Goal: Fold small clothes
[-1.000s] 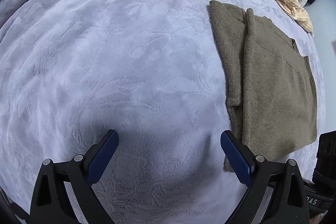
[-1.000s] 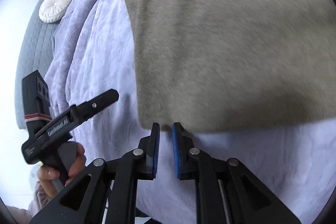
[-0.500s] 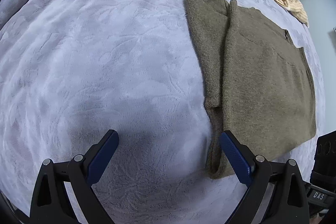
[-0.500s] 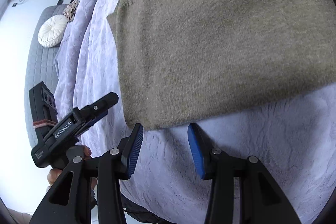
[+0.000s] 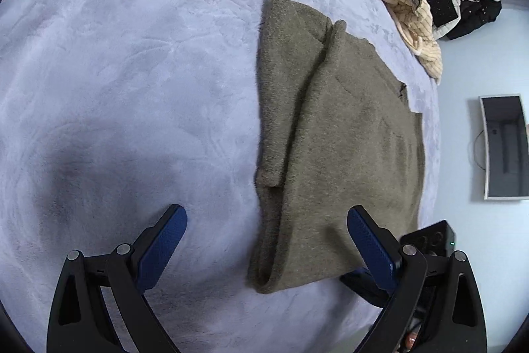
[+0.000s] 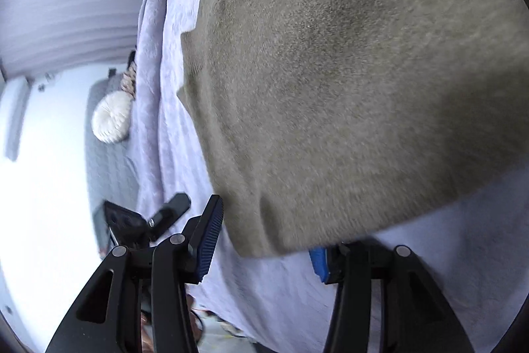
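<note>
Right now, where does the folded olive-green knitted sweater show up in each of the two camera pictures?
Left wrist view: the folded olive-green knitted sweater lies right of centre, reaching down between the blue tips.
Right wrist view: it fills the upper right.
Shared landmark: the lavender plush bedspread under it.

You are working in a bedroom at home. You are leaning over a bed spread with a plush lavender blanket [image 5: 132,71] that is filling most of the view ahead of your tools. Beyond them, at the far edge, a heap of knitted throws [image 5: 406,2] is lying. A round cream cushion [image 6: 110,118] is resting on a grey quilted seat [image 6: 109,167] off to the left of your right tool, and a wall-mounted screen [image 5: 504,148] is hanging to the right of your left one.
</note>
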`<state>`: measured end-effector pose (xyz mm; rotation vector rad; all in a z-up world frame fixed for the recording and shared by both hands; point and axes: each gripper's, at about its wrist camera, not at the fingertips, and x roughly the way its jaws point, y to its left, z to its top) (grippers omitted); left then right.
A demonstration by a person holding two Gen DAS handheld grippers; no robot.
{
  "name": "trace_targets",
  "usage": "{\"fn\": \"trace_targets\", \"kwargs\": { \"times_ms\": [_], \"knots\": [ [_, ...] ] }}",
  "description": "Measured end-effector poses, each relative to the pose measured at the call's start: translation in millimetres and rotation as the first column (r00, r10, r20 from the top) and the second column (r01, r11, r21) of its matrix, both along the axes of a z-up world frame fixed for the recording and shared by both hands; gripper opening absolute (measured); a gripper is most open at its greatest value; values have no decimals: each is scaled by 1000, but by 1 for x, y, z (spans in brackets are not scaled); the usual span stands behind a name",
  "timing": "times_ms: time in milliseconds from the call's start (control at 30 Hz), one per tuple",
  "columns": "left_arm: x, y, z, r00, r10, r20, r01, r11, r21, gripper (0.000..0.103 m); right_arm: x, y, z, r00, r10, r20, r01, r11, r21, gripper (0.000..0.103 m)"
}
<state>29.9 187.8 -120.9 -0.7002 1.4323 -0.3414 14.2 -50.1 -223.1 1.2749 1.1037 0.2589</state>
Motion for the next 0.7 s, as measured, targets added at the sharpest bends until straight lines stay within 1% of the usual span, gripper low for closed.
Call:
{"fn": "trace_targets", "kwargs": {
  "times_ms": [33, 67, 133, 233, 300, 333, 367, 433, 500, 600, 633, 700],
  "knots": [
    [1, 0, -1, 1000, 3, -8, -3, 999, -35, 98, 3, -1, -5, 1000, -19, -14, 20, 999, 40, 49],
    [4, -3, -2, 1000, 7, -14, -8, 998, -60, 98, 5, -2, -8, 999, -35, -22, 37, 996, 76, 32],
    [8, -7, -5, 1000, 10, -19, -11, 996, -93, 98, 8, -5, -11, 998, -58, -24, 61, 989, 135, 9],
    [21, -12, -10, 999, 17, -32, -22, 986, -168, 98, 12, -10, 1, 998, -54, 43, 44, 980, 192, 9],
    [32, -18, -15, 999, 13, -39, -22, 966, -257, 98, 14, -12, 15, 995, -38, 96, 17, 979, 205, 9],
    [39, -23, -18, 999, 6, -46, -19, 952, -304, 98, 15, -14, 22, 992, -30, 122, 4, 978, 209, 9],
    [45, -27, -21, 999, 1, -54, -19, 943, -332, 98, 15, -17, 27, 990, -26, 140, -5, 977, 212, 9],
    [59, -36, -25, 998, -12, -64, -11, 936, -353, 98, 17, -21, 38, 984, -13, 176, -25, 977, 210, 9],
    [73, -48, -22, 999, -32, -42, 15, 937, -348, 98, 18, -23, 46, 979, 15, 201, -54, 981, 188, 9],
    [91, -68, -5, 998, -64, 16, 66, 948, -312, 98, 22, -20, 52, 974, 84, 210, -112, 985, 128, 9],
    [95, -76, 2, 996, -83, 42, 92, 953, -287, 98, 23, -17, 52, 973, 113, 201, -135, 986, 100, 9],
    [100, -95, 16, 985, -140, 97, 155, 972, -178, 98, 22, -12, 48, 970, 181, 164, -190, 981, 44, 8]
  ]
}}
